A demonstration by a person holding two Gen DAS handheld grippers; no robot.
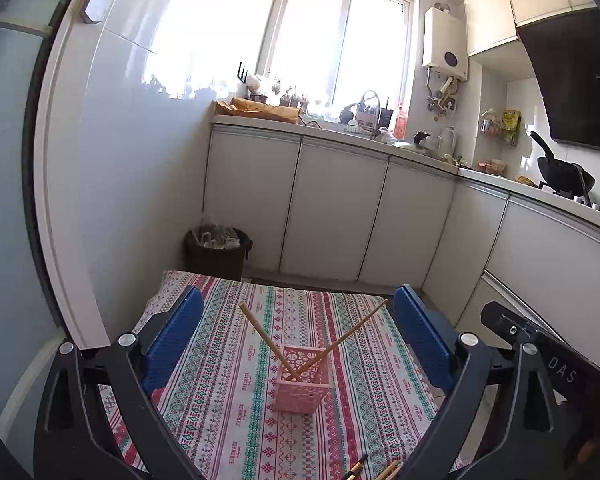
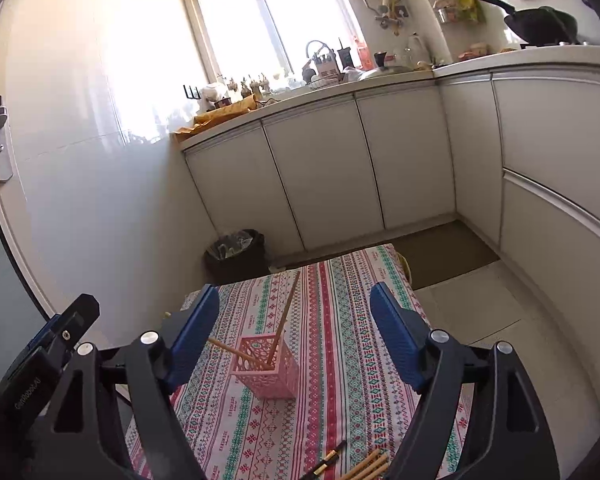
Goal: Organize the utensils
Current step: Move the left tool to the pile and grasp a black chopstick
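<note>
A pink lattice utensil holder (image 1: 302, 380) stands on the patterned tablecloth (image 1: 228, 420). Two wooden chopsticks (image 1: 260, 330) lean crossed inside it. It also shows in the right wrist view (image 2: 266, 368) with the chopsticks (image 2: 286, 312) in it. More chopsticks, wooden and one black-tipped, lie at the table's near edge (image 1: 388, 470) (image 2: 370, 466). My left gripper (image 1: 300, 328) is open and empty above the table, with the holder between and beyond its fingers. My right gripper (image 2: 294, 320) is open and empty, to the right of the left one.
A dark waste bin (image 1: 216, 252) stands on the floor beyond the table by the wall. White cabinets (image 1: 332, 212) and a cluttered counter run along the back and right. A wok (image 1: 564, 174) sits on the stove. The right gripper's body (image 1: 540, 344) shows at the left wrist view's right.
</note>
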